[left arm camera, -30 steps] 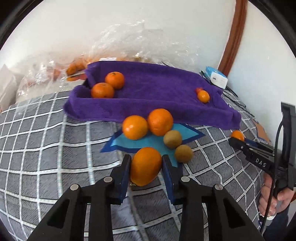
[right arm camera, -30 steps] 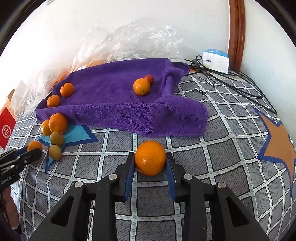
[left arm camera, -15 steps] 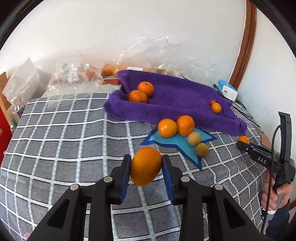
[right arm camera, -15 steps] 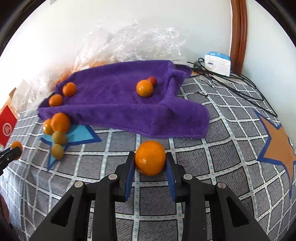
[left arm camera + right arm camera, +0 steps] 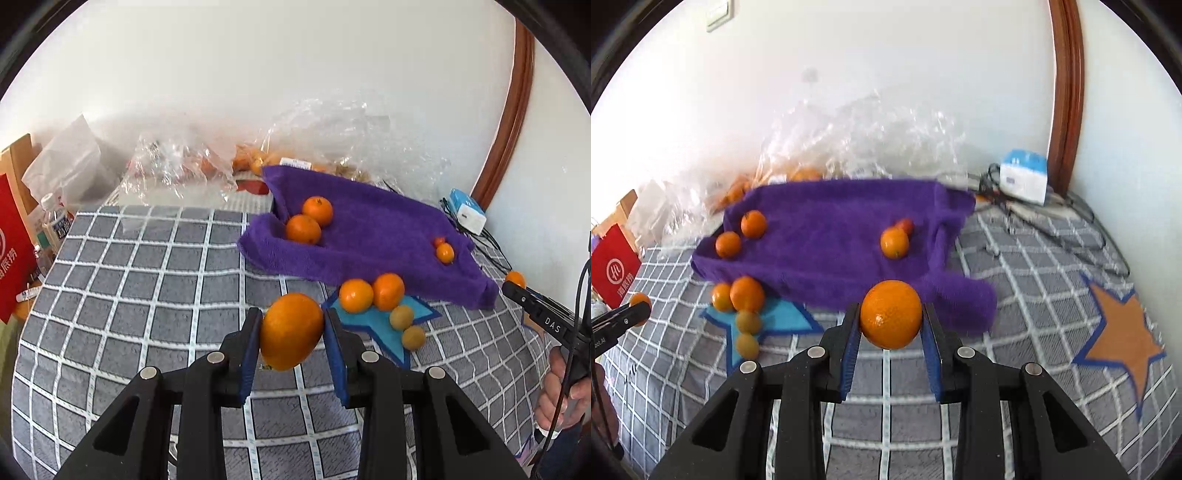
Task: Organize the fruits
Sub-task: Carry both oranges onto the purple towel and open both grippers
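Note:
My left gripper [image 5: 291, 332] is shut on a large orange [image 5: 291, 330] and holds it above the checked cloth. My right gripper [image 5: 891, 325] is shut on another large orange [image 5: 891, 314], lifted near the front edge of the purple towel [image 5: 831, 236]. The towel [image 5: 369, 229] holds two oranges [image 5: 309, 219] at its left end and a small orange with a red fruit [image 5: 444, 252] at its right. Two oranges [image 5: 371, 293] and two small brown-green fruits [image 5: 406, 326] lie on a blue star patch in front of the towel.
Clear plastic bags [image 5: 192, 166] with more fruit lie behind the towel by the wall. A red box [image 5: 11, 251] and a bottle [image 5: 55, 221] stand at the left. A white-blue charger [image 5: 1023, 177] with cables sits at the back right. The right gripper shows in the left view [image 5: 535, 314].
Both grippers have lifted and pulled back with their oranges. The left one moved left, away from the fruit cluster. The right one rose above the cloth.

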Demonstrator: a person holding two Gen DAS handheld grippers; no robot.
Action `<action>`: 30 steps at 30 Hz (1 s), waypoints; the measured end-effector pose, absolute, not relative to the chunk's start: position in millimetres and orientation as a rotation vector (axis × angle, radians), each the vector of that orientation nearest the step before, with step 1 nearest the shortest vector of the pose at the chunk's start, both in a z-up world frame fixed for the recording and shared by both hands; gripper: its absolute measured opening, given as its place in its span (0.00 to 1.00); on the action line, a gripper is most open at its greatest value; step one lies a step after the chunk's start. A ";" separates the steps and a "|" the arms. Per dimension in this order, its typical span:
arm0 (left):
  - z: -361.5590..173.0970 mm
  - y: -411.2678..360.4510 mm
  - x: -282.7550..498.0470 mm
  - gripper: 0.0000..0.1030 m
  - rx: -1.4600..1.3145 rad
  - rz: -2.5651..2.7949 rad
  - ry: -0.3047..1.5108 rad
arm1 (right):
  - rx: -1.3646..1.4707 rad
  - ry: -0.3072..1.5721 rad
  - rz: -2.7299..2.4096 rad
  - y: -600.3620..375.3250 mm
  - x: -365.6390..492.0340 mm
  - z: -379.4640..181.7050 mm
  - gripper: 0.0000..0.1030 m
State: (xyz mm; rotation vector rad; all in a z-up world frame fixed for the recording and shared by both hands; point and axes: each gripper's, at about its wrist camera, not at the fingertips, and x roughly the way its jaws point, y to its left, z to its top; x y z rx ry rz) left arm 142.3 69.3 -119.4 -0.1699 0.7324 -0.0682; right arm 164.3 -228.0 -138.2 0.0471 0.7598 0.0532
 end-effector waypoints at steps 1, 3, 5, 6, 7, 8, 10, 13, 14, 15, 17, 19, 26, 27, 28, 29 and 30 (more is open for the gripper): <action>-116.7 70.4 144.6 0.31 -0.174 -0.066 0.729 | 0.049 0.755 0.055 -228.4 167.3 -134.4 0.31; -109.9 71.7 150.5 0.31 -0.175 -0.058 0.715 | 0.051 0.745 0.055 -229.3 175.6 -127.3 0.31; -105.0 72.3 155.6 0.31 -0.172 -0.047 0.707 | 0.050 0.734 0.054 -229.9 185.0 -122.7 0.31; -102.8 72.9 158.6 0.31 -0.175 -0.042 0.706 | 0.053 0.734 0.054 -230.4 189.0 -121.7 0.31; -100.4 74.0 162.1 0.31 -0.183 -0.038 0.707 | 0.056 0.736 0.054 -230.5 193.0 -121.2 0.31; -98.4 74.6 164.7 0.31 -0.190 -0.036 0.709 | 0.063 0.741 0.054 -231.3 199.7 -120.8 0.31; -93.9 76.0 170.3 0.31 -0.200 -0.031 0.710 | 0.069 0.752 0.059 -231.5 207.9 -121.0 0.31; -89.5 77.8 177.7 0.31 -0.209 -0.022 0.708 | 0.055 0.775 0.060 -230.6 224.2 -126.2 0.31; -88.8 78.1 180.9 0.31 -0.211 -0.024 0.708 | 0.050 0.790 0.061 -230.9 230.3 -130.1 0.31; -88.6 78.3 184.4 0.31 -0.214 -0.023 0.709 | 0.048 0.809 0.060 -231.3 237.6 -136.7 0.31; -89.5 77.2 191.7 0.31 -0.216 -0.016 0.716 | 0.051 0.845 0.063 -232.0 249.5 -148.0 0.31; -91.9 74.6 200.3 0.31 -0.217 -0.015 0.733 | 0.053 0.881 0.058 -234.0 259.1 -158.6 0.31; -101.2 53.1 228.4 0.31 -0.203 -0.043 0.778 | 0.060 0.935 0.069 -232.5 271.5 -178.1 0.31; -102.6 49.9 232.3 0.31 -0.202 -0.047 0.785 | 0.056 0.938 0.069 -231.2 272.2 -180.2 0.31; -104.4 44.9 236.9 0.31 -0.199 -0.053 0.794 | 0.057 0.941 0.071 -231.7 273.0 -181.9 0.31; -105.8 40.6 241.1 0.31 -0.196 -0.059 0.802 | 0.059 0.943 0.074 -231.7 273.3 -183.6 0.31; -107.3 34.9 246.8 0.31 -0.190 -0.068 0.810 | 0.051 0.937 0.070 -230.7 273.3 -184.1 0.31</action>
